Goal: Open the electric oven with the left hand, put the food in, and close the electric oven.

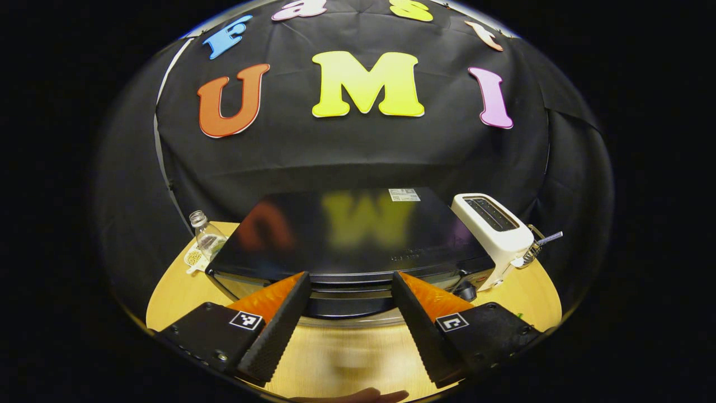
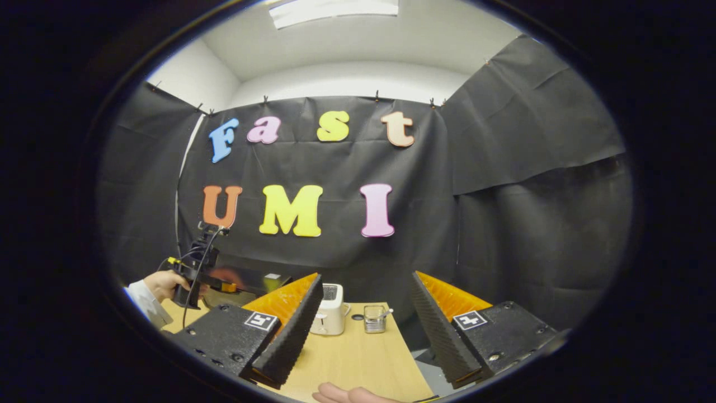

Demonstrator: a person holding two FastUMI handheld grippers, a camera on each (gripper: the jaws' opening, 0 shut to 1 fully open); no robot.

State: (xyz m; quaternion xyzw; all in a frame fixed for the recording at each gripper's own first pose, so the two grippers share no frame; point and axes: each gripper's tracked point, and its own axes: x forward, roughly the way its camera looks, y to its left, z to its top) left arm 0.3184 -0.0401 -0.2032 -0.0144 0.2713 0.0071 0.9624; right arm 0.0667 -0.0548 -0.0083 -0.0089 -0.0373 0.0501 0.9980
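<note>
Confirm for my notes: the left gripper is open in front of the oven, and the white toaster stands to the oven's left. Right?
Not quite. In the left gripper view the white toaster stands to the right of the oven; the left gripper is open in front of it.

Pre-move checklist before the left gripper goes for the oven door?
1. Left gripper open: ok, jaws spread wide.
2. Lined up with the electric oven: ok, the oven front sits between the jaws.
3. Door closed: cannot tell, the front is seen from above only.
4. Handle located: cannot tell.
5. Toaster out of the way: ok, it stands beside the oven's side, apart from the jaws.
6. Right gripper holding food: not ok, open with nothing between the jaws.
</note>
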